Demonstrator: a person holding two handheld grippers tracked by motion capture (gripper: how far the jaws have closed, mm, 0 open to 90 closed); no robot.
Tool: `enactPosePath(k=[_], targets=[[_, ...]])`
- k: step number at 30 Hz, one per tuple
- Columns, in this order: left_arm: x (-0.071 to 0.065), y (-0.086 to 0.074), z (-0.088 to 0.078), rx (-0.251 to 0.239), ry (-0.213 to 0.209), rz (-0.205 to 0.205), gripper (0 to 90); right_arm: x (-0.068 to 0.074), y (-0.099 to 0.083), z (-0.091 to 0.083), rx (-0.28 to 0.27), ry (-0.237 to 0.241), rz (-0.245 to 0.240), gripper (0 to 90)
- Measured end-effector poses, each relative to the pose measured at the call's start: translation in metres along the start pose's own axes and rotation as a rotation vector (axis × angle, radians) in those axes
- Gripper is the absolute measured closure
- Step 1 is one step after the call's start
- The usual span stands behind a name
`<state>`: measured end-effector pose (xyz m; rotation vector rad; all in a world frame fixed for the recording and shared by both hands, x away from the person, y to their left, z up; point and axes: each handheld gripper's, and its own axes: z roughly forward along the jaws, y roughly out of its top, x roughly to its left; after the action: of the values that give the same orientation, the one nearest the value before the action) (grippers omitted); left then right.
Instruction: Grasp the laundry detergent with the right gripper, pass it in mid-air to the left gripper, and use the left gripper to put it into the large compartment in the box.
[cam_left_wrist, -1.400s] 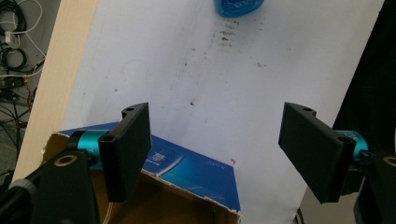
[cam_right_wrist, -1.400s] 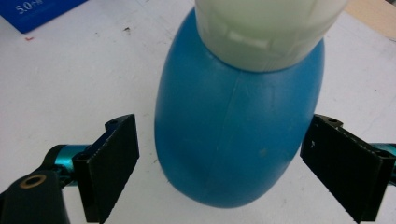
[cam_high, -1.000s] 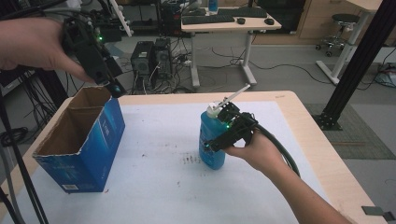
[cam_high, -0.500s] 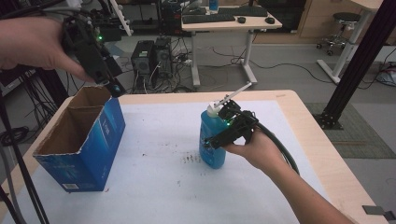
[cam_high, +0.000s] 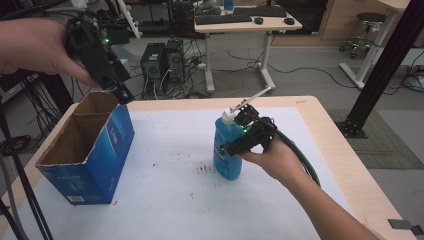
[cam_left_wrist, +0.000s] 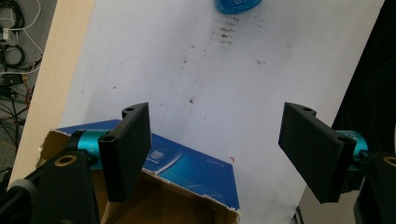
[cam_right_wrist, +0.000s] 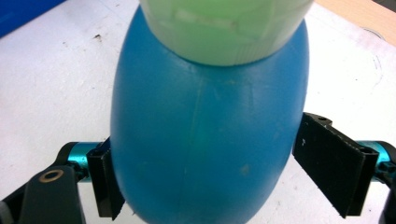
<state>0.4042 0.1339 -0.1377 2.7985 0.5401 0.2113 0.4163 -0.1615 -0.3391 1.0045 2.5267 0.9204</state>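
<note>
Right gripper view: fingers (cam_right_wrist: 210, 172) just closing around smooth, oval blue plastic bottle (cam_right_wrist: 205, 140); left fingers (cam_left_wrist: 224, 158) wide.

bottle (cam_left_wrist: 238, 4): cut off by top edge | box (cam_left_wrist: 187, 186): cut by bottom edge | box print (cam_high: 75, 187): unreadable

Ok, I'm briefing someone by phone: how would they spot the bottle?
Start at the white-covered table. Right of the open blue cardboard box, the blue bottle stands upright near the middle. It is rounded, with a pale cap, and sits between the right gripper fingers.
</note>
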Motion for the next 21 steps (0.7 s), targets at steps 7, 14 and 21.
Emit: enactPosePath(k=[7,14,21], targets=[[0.0004,-0.0001,-0.0008,0.003,0.000,0.004,25.6,-0.0013,0.0000,-0.0007,-0.007,-0.010,0.006,17.9],[0.0004,0.0003,0.0001,0.003,-0.002,0.005,25.6,0.0014,0.0005,-0.0006,-0.009,-0.009,-0.006,25.4],[0.0006,-0.0004,0.0005,0.002,-0.001,0.002,25.6,0.0012,0.0008,0.0005,-0.010,-0.007,-0.007,27.3]])
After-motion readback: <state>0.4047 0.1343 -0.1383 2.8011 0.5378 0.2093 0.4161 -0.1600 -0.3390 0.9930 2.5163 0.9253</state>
